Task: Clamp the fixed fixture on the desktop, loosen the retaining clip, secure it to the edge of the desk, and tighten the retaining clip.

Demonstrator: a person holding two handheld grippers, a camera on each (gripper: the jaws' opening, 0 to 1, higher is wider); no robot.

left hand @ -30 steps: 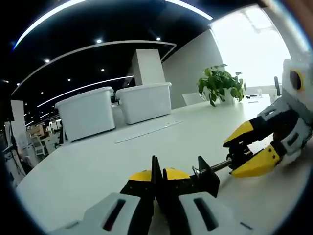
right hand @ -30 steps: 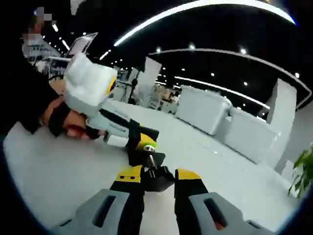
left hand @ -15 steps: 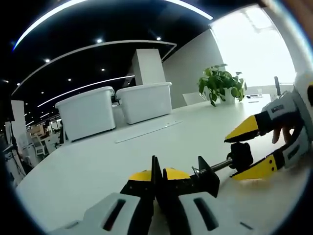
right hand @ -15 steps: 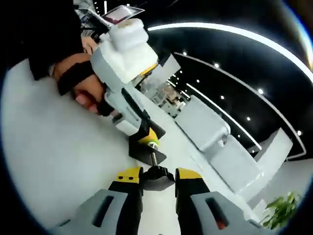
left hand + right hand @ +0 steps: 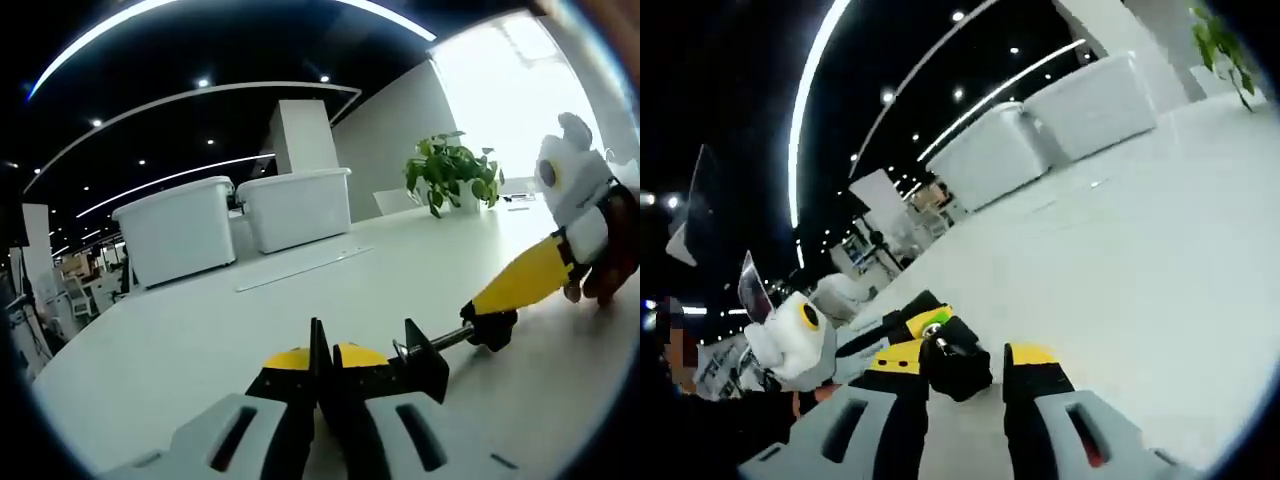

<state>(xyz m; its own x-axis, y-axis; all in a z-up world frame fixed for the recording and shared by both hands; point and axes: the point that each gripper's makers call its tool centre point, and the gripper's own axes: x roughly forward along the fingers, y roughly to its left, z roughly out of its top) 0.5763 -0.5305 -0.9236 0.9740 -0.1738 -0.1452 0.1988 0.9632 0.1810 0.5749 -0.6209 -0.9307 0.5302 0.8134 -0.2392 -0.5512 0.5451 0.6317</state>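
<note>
The black clamp fixture [image 5: 425, 360] lies on the white desk [image 5: 180, 340]. My left gripper [image 5: 322, 362] is shut on its thin upright plate, as the left gripper view shows at the bottom. A threaded screw [image 5: 450, 338] runs right from the fixture to a black knob [image 5: 495, 330]. My right gripper [image 5: 482, 312] comes in from the right, its yellow jaws edge-on and shut on that knob, with a hand [image 5: 612, 265] behind it. In the right gripper view the knob [image 5: 958, 372] sits between my right gripper's [image 5: 965, 358] yellow-tipped jaws, and the left gripper [image 5: 928, 322] shows beyond it.
Two white storage bins [image 5: 180, 232] [image 5: 297, 205] stand at the back of the desk, with a flat strip [image 5: 300, 268] lying in front of them. A potted plant [image 5: 450, 172] is at the far right near a bright window. Open desk surface [image 5: 1160, 230] stretches ahead in the right gripper view.
My right gripper has rolled around the screw's axis with the knob in its jaws; its body swung upward and its jaws now show edge-on. The left gripper and fixture stayed still.
</note>
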